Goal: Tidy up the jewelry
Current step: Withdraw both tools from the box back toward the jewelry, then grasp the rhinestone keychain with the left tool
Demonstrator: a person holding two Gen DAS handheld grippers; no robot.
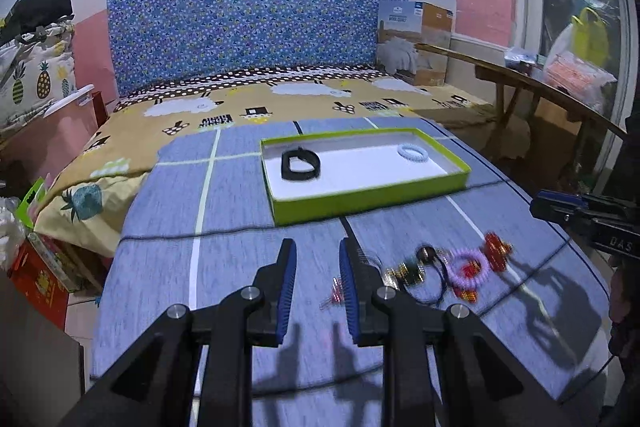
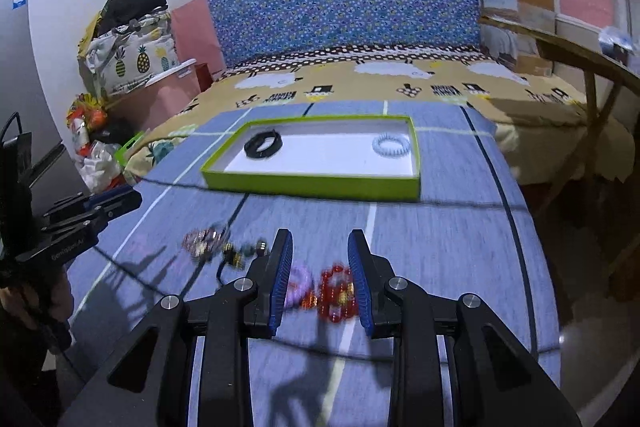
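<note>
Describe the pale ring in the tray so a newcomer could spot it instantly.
Start at the green-walled tray with a white floor, lying on the blue striped cloth. Only two things lie in it: a black band at the left end and the pale blue coiled ring at the far right end. The ring is round, ridged and light.

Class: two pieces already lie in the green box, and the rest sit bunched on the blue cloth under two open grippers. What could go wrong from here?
1. The red bead bracelet lies against the purple coil tie, so the right gripper might lift both.
2. The black cord runs among its neighbours and could drag them.
3. The left gripper may miss the small pink clip beside its finger.
</note>
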